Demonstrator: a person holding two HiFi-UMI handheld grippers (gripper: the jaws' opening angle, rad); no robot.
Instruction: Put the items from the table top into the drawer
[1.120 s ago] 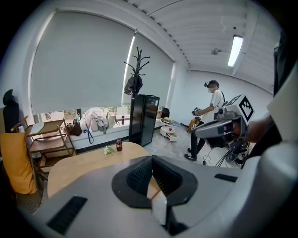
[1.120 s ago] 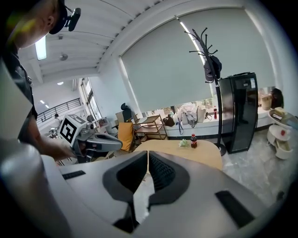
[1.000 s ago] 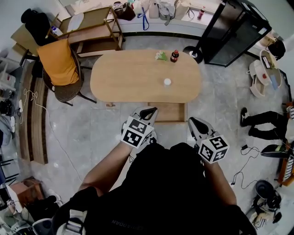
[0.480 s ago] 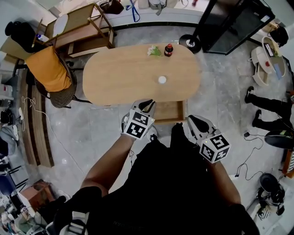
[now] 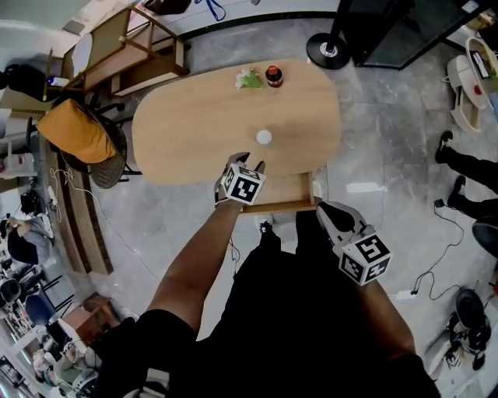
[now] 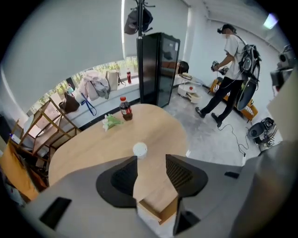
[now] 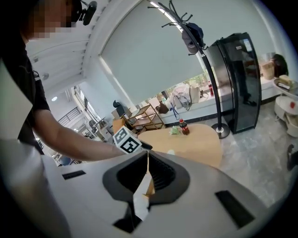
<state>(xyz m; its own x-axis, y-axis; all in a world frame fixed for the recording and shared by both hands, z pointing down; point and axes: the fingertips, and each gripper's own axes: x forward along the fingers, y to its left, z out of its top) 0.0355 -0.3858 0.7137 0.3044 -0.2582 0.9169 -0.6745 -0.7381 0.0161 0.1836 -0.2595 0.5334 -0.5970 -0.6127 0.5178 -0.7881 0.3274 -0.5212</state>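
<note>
An oval wooden table (image 5: 187,132) carries a small white round item (image 5: 264,137), a dark bottle with a red cap (image 5: 273,75) and a green-and-white bunch of flowers (image 5: 248,78) at its far edge. Below the near edge a wooden drawer (image 5: 284,191) stands pulled out. My left gripper (image 5: 250,162) hovers over the table's near edge, just short of the white item (image 6: 139,149); its jaws are opening and nothing is between them. My right gripper (image 5: 327,211) hangs lower, beside the drawer's right corner, with its jaws shut and empty.
A chair with an orange cloth (image 5: 76,133) stands left of the table, and a wooden shelf unit (image 5: 117,47) behind it. A coat stand base (image 5: 325,50) and a black cabinet (image 5: 389,19) are at the far right. Another person (image 6: 230,69) stands on the right.
My left gripper has gone forward and down to the table's near edge, and its jaws have parted. My right gripper has moved forward a little. The table appears nearer.
</note>
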